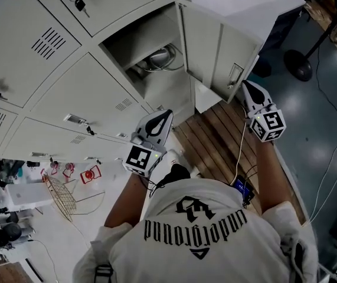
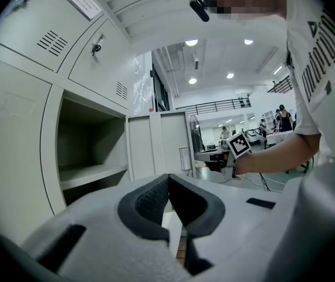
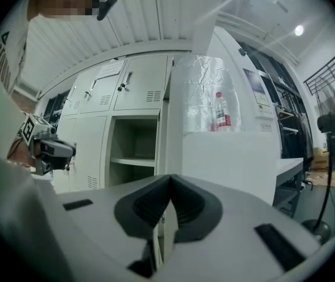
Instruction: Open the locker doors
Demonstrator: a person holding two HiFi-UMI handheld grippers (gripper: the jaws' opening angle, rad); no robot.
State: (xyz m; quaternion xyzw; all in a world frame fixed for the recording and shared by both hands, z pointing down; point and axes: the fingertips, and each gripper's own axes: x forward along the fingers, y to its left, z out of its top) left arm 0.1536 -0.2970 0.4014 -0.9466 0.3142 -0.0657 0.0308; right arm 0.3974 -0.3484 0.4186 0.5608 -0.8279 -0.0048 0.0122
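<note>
Pale grey metal locker door (image 1: 212,49) is standing wide open, both grippers clenched.
R gripper (image 1: 248,88) is hovering just beside the door's free edge, near its recessed handle (image 1: 234,75), jaws pressed together w/ nothing visible btwn them. L gripper (image 1: 165,115) is pointing toward the lockers by the open compartment (image 1: 150,55), jaws likewise together, empty. Neighbouring doors are sitting closed, small keys (image 1: 78,3) hanging in one lock.

White T-shirt (image 1: 198,240), black gothic lettering (image 1: 195,220), white left gripper (image 1: 167,114), white right gripper (image 1: 246,86), dark grey pads (image 2: 144,201), black-and-white marker cubes (image 1: 141,158)
</note>
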